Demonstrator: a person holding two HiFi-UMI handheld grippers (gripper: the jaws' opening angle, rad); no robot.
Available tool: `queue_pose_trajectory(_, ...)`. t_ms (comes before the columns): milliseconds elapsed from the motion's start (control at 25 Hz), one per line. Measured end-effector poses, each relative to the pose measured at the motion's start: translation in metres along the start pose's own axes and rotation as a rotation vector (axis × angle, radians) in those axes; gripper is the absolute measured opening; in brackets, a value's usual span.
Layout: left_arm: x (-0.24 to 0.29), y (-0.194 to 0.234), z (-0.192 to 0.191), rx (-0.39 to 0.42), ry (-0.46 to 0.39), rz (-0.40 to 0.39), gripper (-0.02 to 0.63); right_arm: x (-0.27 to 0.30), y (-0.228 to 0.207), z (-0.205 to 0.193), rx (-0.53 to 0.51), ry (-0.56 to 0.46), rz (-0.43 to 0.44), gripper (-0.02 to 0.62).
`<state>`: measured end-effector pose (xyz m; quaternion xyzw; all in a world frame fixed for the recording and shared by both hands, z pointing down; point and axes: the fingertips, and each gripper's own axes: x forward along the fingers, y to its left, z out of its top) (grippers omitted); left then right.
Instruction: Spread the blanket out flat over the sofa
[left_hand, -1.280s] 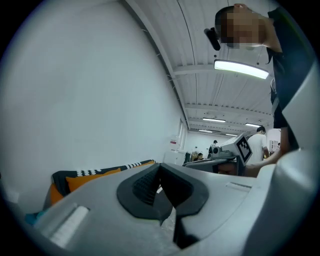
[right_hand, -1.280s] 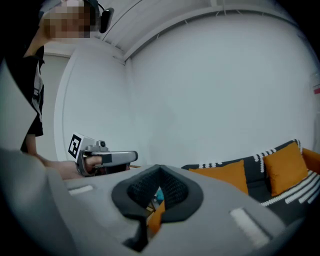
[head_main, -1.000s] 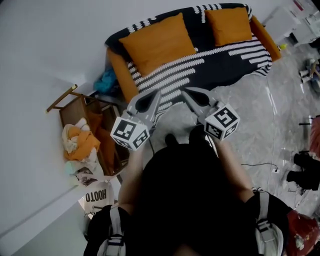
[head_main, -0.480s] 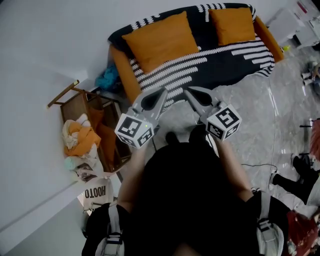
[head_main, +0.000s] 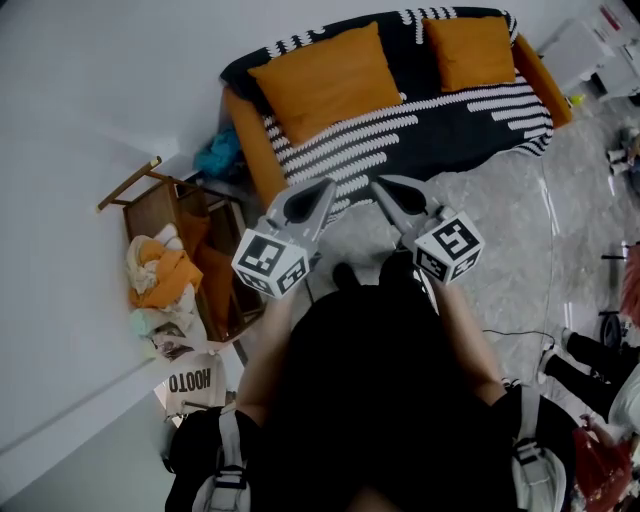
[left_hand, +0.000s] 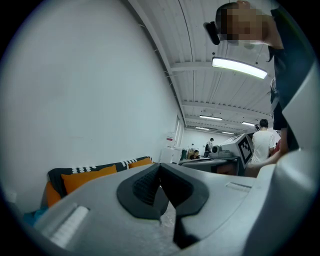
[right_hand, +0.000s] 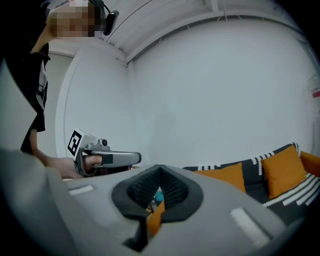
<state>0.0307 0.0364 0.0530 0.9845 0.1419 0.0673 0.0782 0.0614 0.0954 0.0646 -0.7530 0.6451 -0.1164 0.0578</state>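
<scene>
Head view: blanket (head_main: 440, 125), black with white stripes, already lies over the seat and back of the sofa (head_main: 252, 150) and hangs over its front edge; little seems left to do. Left gripper (head_main: 322, 190) and right gripper (head_main: 386, 186) are held well apart from it, with open floor (head_main: 490, 225) between.
Left gripper view: jaws together, empty.
Right gripper view: jaws together, empty.

Operator: black top (head_main: 370, 400), forearms bare, grey-and-white harness straps (head_main: 230, 468) over both shoulders. left gripper (head_main: 322, 188) and right gripper (head_main: 382, 185) are the same build: light grey moulded shells tapering to a narrow tip, with black ribbed pads (left_hand: 142, 186) lining the jaws. Each has a white cube with black square markers at the rear: left cube (head_main: 268, 264), right cube (head_main: 448, 246). In the right gripper view the left unit shows side-on, with a small round lens (right_hand: 102, 143) on top beside the cube.
</scene>
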Motion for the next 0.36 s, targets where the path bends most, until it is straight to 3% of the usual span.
queue_pose_trajectory(360,0.005,-0.008,0.001,0.000,0.003,0.000,0.009,-0.011,-0.010,-0.004,-0.079,0.054,-0.029,0.000)
